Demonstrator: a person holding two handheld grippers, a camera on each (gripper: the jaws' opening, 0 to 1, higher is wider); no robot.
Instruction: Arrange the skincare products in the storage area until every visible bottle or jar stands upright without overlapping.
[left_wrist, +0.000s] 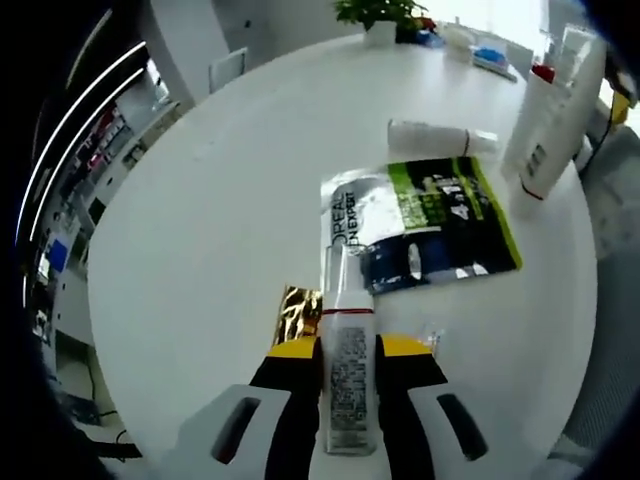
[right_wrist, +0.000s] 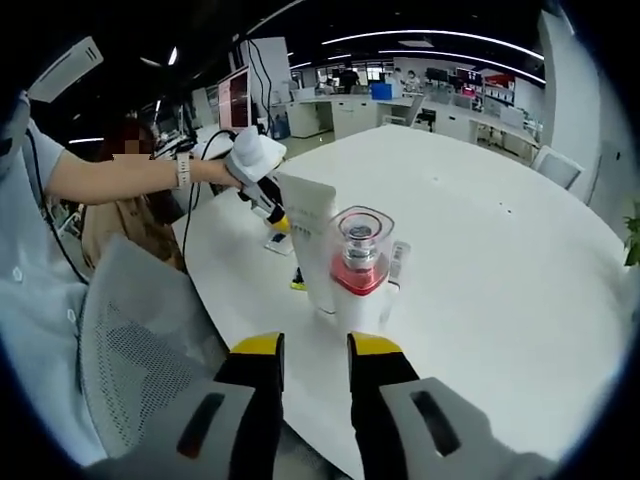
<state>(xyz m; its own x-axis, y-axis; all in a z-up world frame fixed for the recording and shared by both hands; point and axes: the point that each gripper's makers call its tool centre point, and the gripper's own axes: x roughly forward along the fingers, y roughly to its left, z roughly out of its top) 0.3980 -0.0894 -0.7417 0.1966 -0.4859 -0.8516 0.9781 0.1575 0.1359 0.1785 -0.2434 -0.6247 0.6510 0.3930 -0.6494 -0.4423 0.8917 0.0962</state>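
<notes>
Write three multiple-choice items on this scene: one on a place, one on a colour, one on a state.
1. Where is the slim tube?
A. between the left gripper's jaws
B. in the plant pot
C. on a chair

2. What colour is the round table?
A. black
B. white
C. red

3. How does the small white bottle beyond the green-and-black packet sit?
A. upright
B. hanging
C. lying on its side

Key: A, the jaws flank it; B, its top is white; C, it lies flat on the table.

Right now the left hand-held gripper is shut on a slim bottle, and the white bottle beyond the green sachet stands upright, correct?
Not quite. In the left gripper view that white bottle lies on its side on the table. The left hand-held gripper does clamp the slim bottle, near the green sachet.
</notes>
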